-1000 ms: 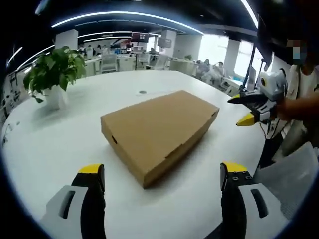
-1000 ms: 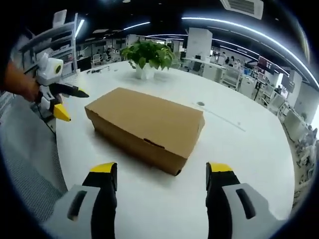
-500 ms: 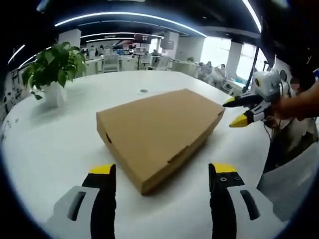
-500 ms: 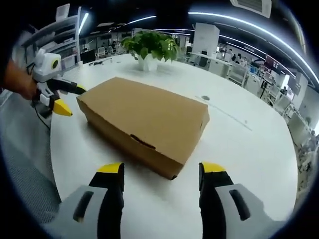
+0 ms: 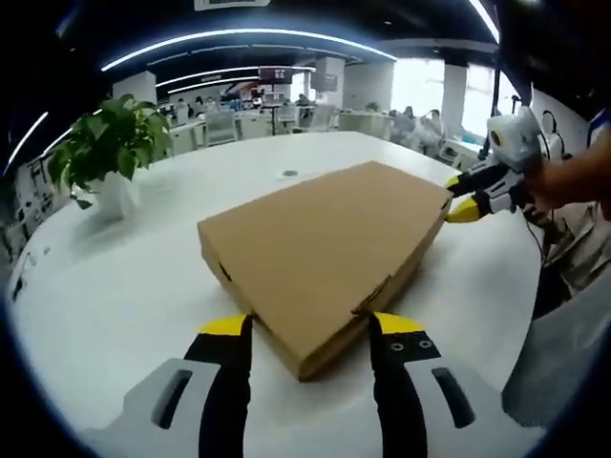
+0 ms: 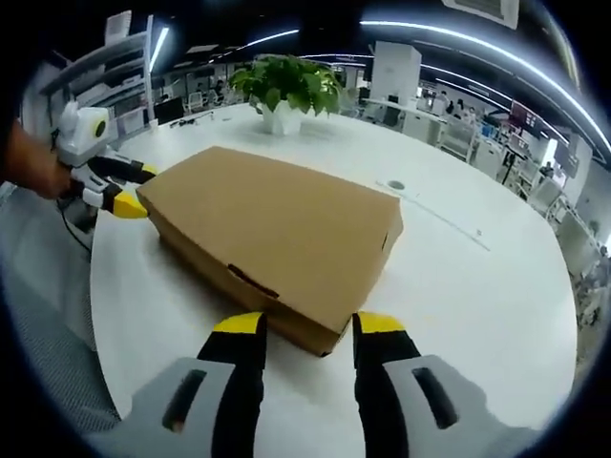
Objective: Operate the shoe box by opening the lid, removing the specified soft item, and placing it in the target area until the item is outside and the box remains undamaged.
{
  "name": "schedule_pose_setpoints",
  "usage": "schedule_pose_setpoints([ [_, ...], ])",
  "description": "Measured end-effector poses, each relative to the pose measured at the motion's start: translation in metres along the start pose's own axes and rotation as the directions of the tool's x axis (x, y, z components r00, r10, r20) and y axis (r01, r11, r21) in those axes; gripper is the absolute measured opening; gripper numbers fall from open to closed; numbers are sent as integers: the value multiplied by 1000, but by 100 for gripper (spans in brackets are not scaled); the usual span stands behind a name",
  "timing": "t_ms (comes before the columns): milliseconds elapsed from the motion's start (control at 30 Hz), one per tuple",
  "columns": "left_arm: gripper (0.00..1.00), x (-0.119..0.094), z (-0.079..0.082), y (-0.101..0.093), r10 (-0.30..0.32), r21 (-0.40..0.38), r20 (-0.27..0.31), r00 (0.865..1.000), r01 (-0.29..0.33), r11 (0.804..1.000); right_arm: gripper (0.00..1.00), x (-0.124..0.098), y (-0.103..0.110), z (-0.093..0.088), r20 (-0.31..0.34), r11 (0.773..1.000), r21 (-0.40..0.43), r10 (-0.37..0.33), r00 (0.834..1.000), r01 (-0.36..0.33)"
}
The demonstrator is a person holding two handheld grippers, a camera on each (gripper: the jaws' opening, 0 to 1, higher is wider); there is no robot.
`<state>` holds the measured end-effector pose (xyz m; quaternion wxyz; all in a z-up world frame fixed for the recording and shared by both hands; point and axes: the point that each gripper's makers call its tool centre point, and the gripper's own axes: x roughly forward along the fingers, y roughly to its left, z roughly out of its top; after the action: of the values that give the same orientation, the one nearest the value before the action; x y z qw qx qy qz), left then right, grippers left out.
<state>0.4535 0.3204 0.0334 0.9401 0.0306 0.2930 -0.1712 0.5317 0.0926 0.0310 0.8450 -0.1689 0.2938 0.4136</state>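
A closed brown cardboard shoe box [image 5: 325, 239] lies flat on the white table [image 5: 124, 286]. My left gripper [image 5: 311, 324] is open, its yellow-tipped jaws on either side of the box's near corner. In the left gripper view, my right gripper [image 5: 454, 196], held by a hand, sits at the box's far right corner. In the right gripper view the same box [image 6: 277, 229] fills the middle, and my right gripper [image 6: 308, 322] is open around its near corner. The left gripper [image 6: 141, 189] shows at the box's left corner there. The lid is down, hiding the inside.
A green plant in a white pot [image 5: 107, 157] stands on the table beyond the box, also seen as the plant [image 6: 284, 95] in the right gripper view. A small round port [image 6: 395, 185] is set in the tabletop. Office desks and chairs lie behind. The table edge curves near the person.
Both grippers have come in toward the box and their jaws have narrowed. Each now has a box corner between its tips, where before they stood back from it.
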Motion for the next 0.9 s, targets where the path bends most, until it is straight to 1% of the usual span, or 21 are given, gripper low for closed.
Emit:
schedule_pose_setpoints([
  [133,49,-1,1,-1,-1,2,14,1000,1,1000,32,0,0,-1,7,1000,-10,-6,1000,6],
  [500,48,-1,3,-1,-9,-10,-3,1000,9,1000,32,-3,1,4,5,1000,-10,-15,1000,15],
  [633,48,-4,7,-2,-15,-27,11,1000,15,1000,32,-7,0,9,13,1000,-12,-17,1000,17],
  [900,48,-15,20,-2,-13,-53,50,999,15,998,31,-17,-1,23,38,1000,-15,-23,999,24],
])
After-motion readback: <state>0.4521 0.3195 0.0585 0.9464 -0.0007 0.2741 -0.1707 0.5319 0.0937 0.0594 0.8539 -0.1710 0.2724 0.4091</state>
